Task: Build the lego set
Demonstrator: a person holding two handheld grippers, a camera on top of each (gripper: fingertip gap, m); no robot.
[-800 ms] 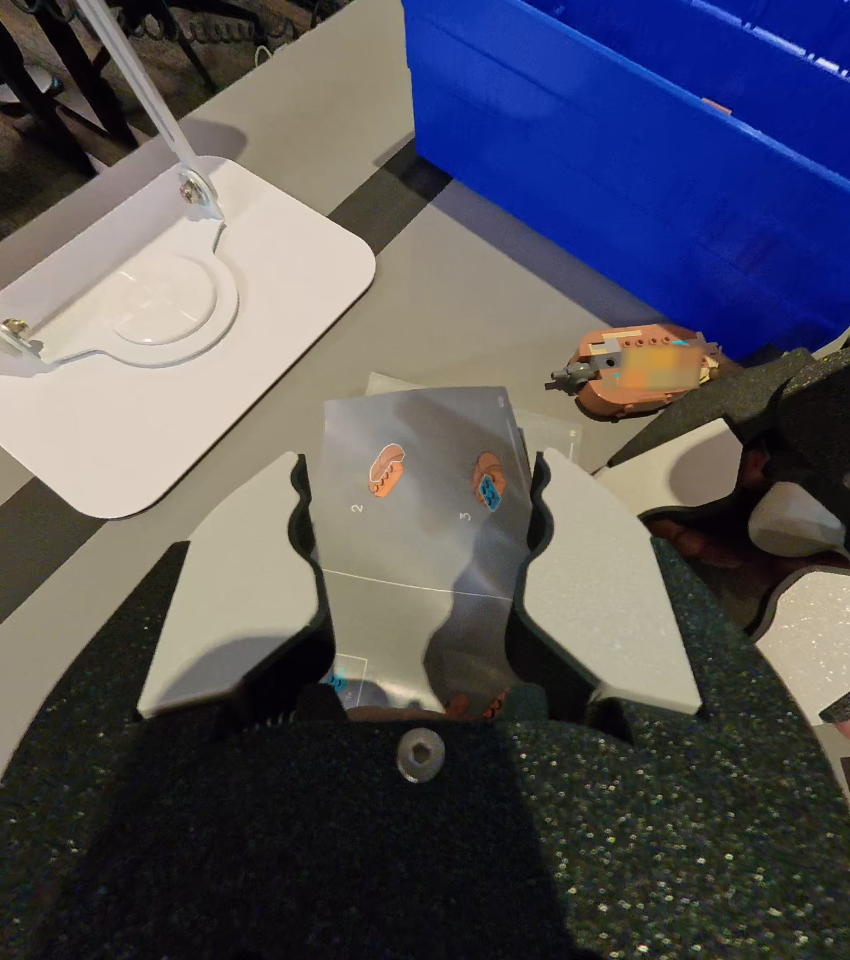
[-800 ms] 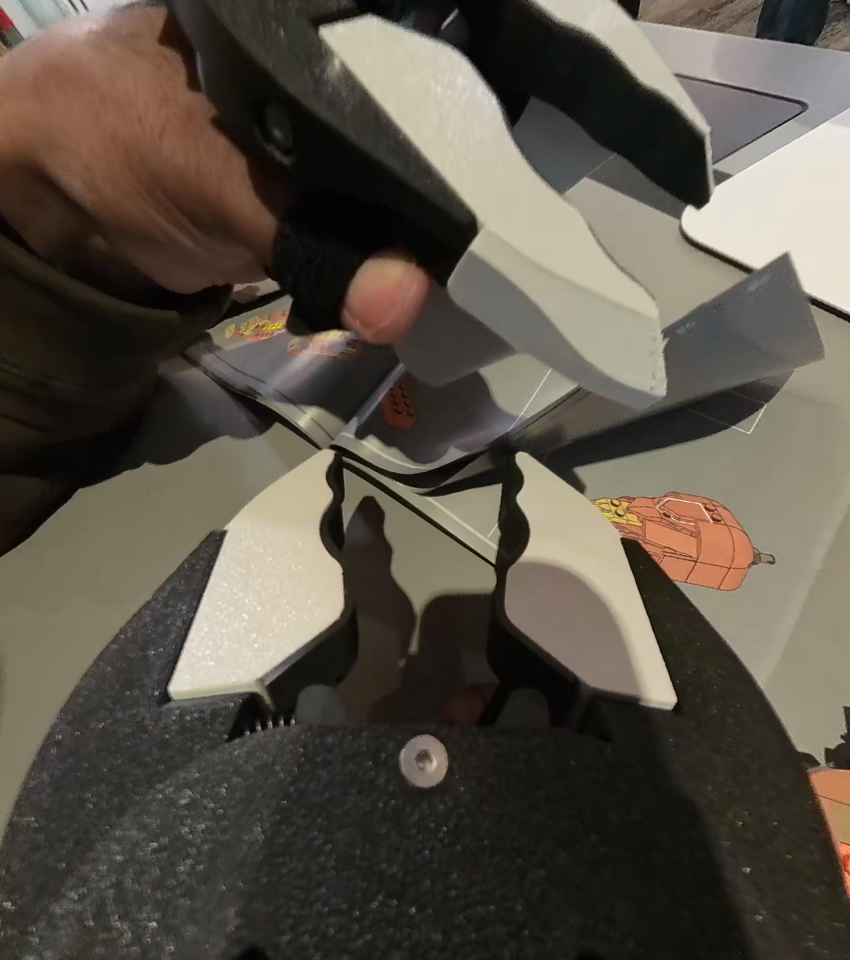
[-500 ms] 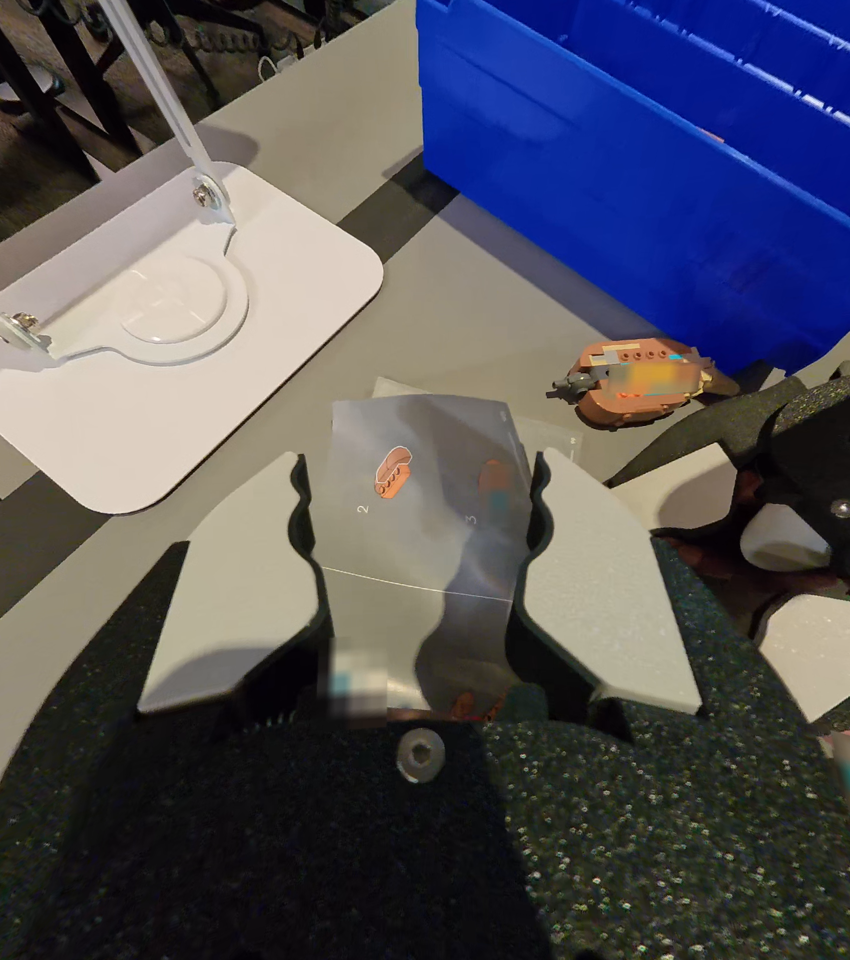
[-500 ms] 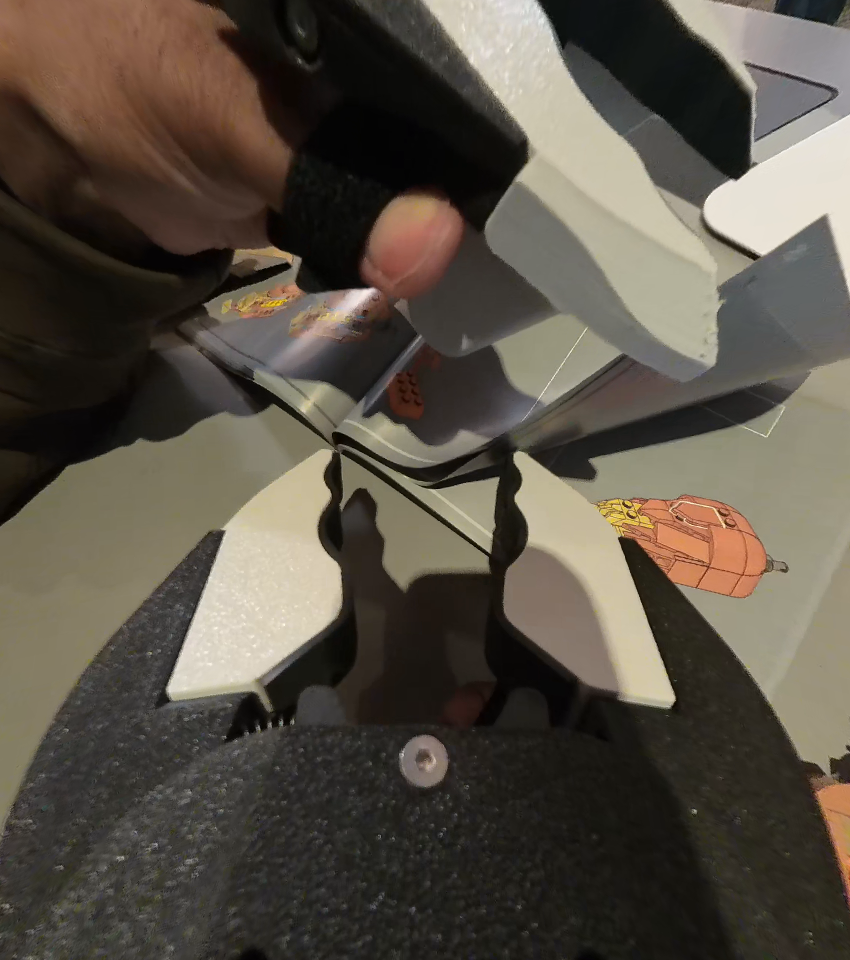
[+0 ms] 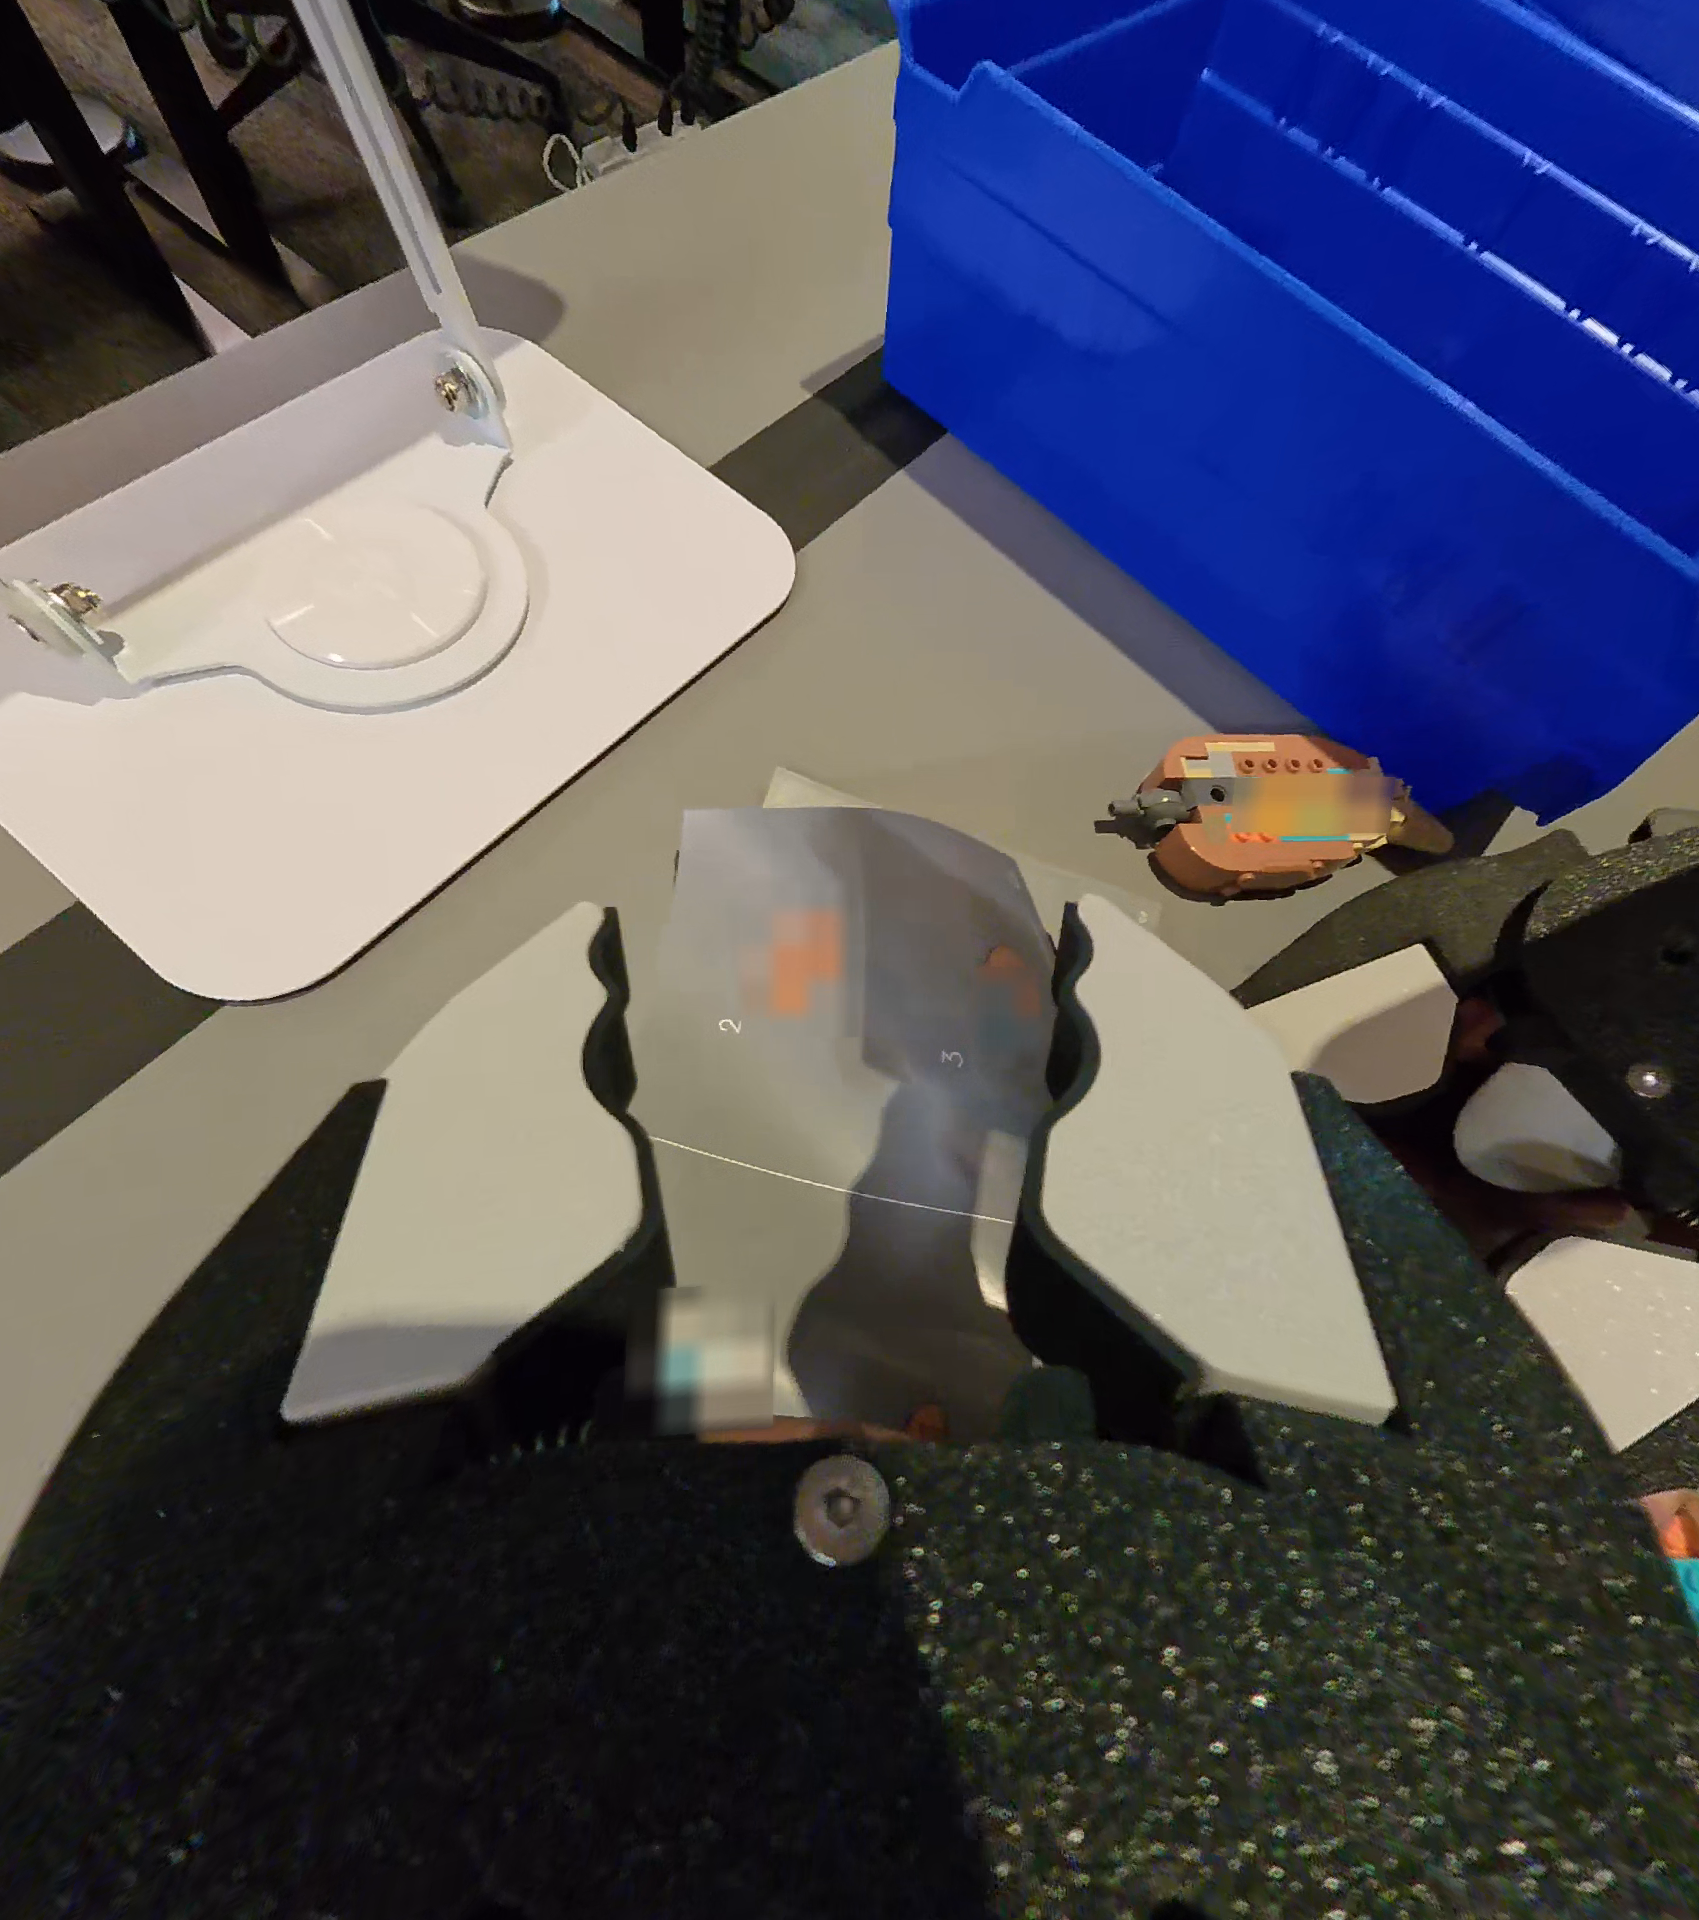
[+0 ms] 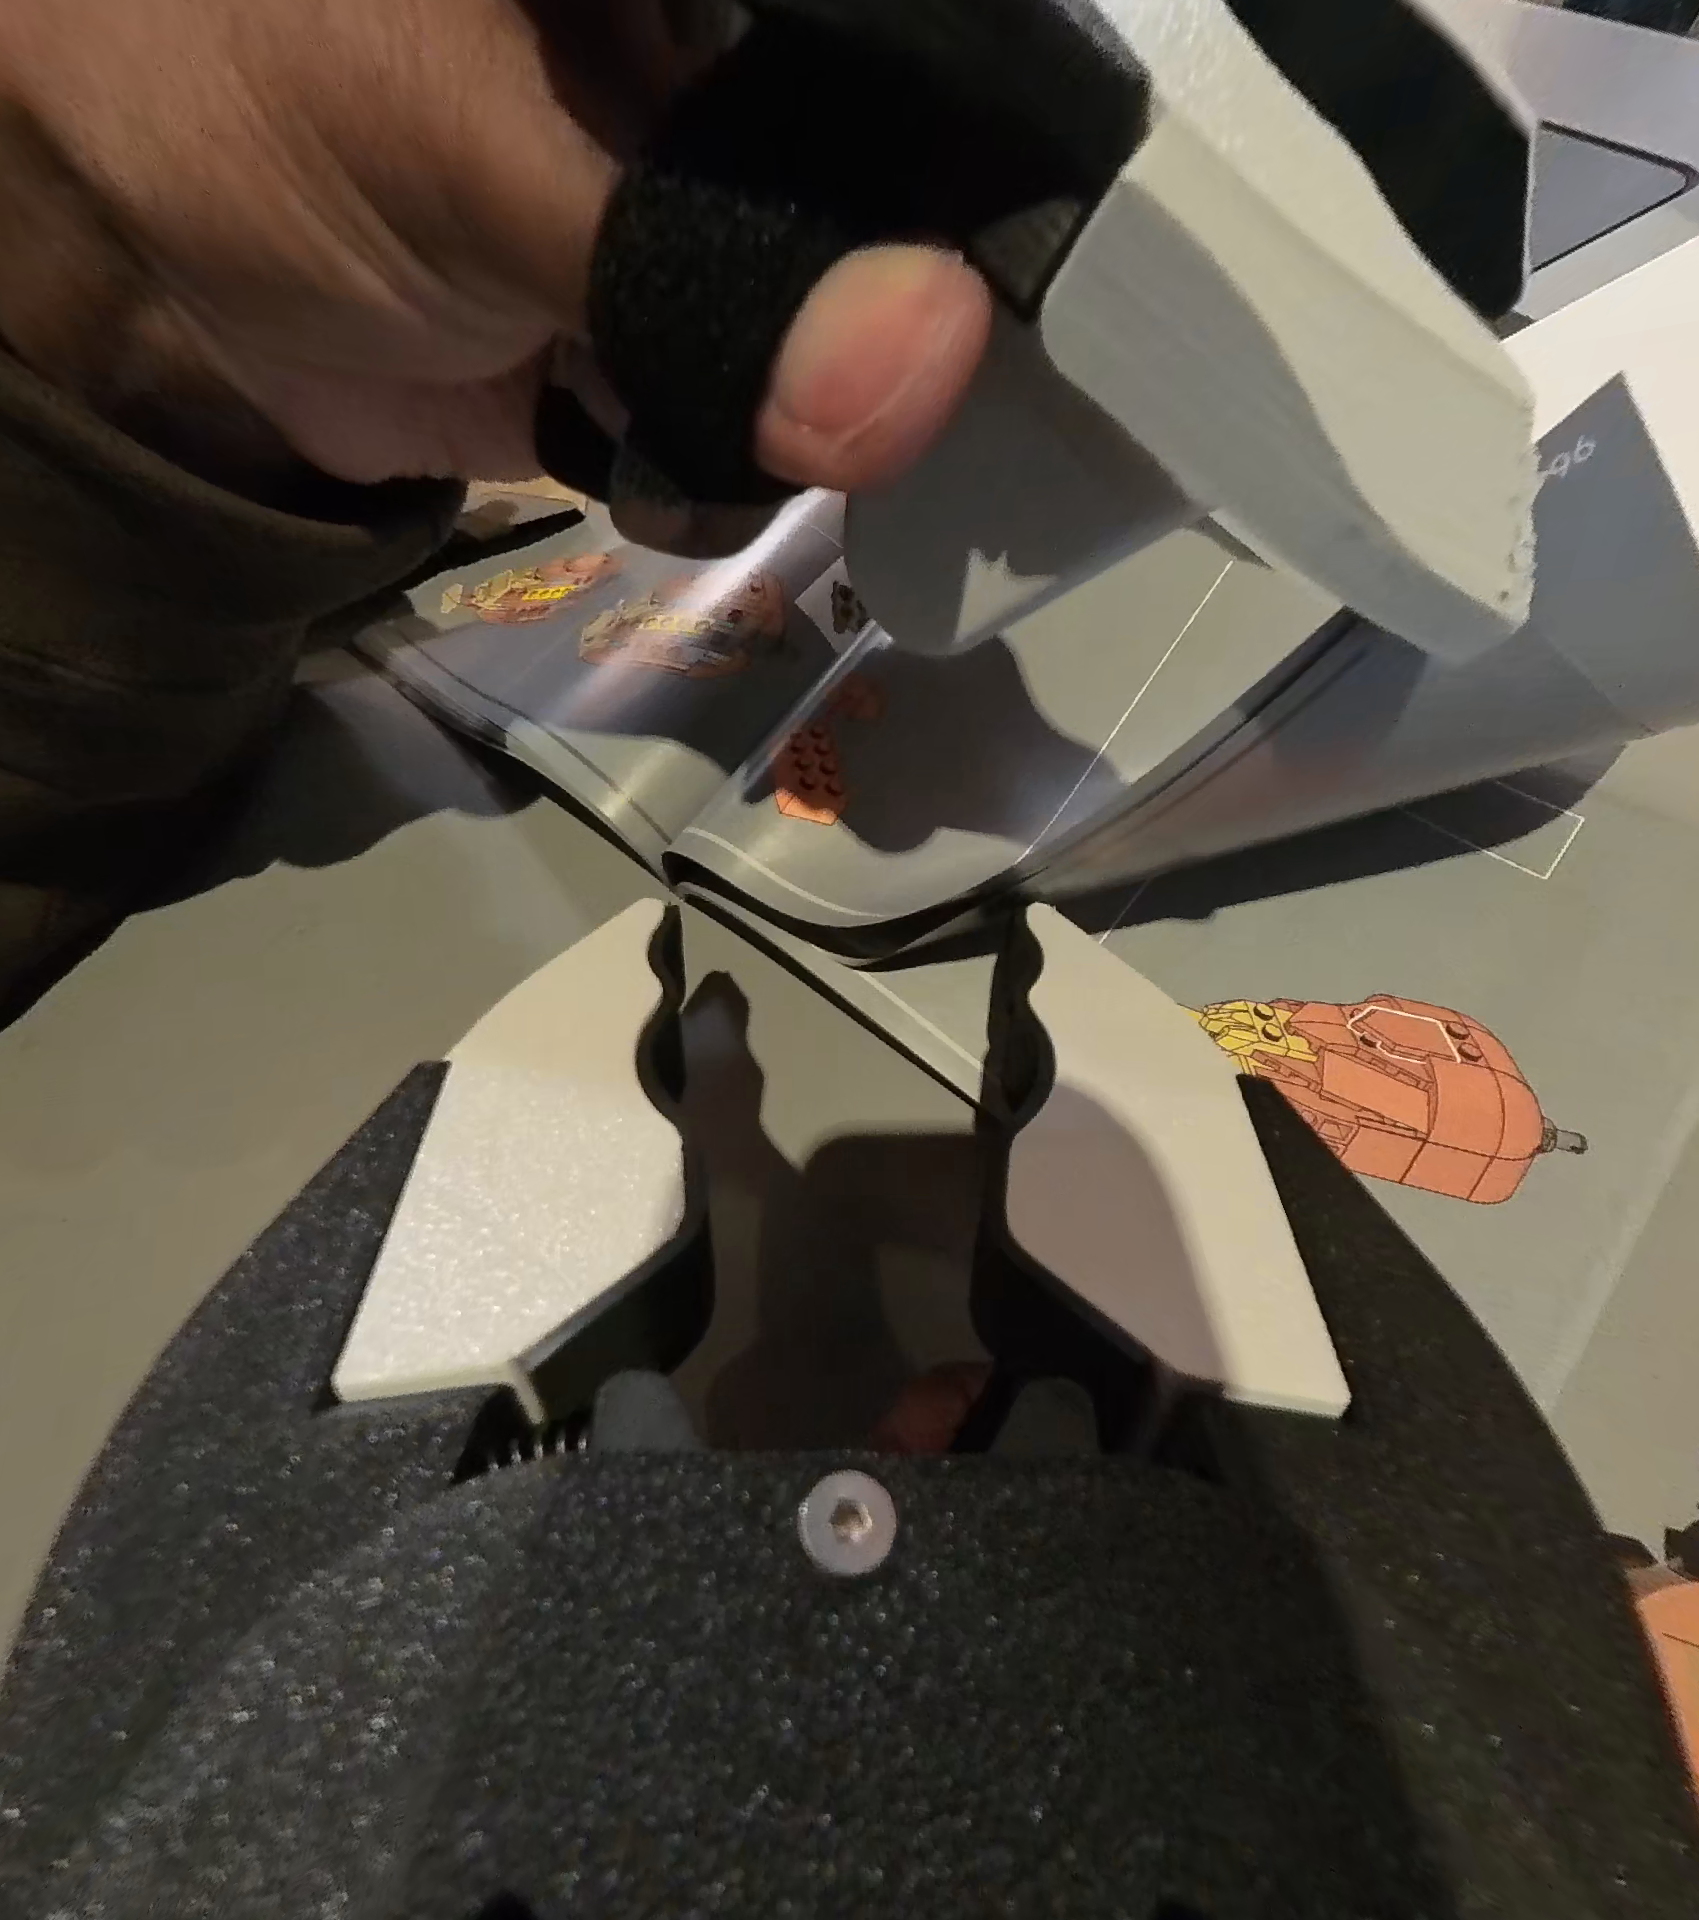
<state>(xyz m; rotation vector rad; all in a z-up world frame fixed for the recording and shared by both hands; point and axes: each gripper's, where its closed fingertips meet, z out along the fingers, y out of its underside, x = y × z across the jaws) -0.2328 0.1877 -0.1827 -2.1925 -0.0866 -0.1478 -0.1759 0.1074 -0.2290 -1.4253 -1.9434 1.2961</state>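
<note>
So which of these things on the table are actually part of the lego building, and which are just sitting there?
Part of the job:
- instruction booklet, pages lifted by the left tool
- half-built brown lego model
- right tool, open over the booklet

Just lying about:
- blue bin
- white stand base

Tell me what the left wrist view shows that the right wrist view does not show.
Only the left wrist view shows the blue bin and the whole white stand base with its struts, plus the right gripper from the side.

Only the right wrist view shows the person's hand holding the left gripper, whose fingers lift a page, and the printed orange model picture on the flat page.

Both show the instruction booklet on the grey table and the partly built brown lego model, cut off at the right wrist view's corner.
</note>
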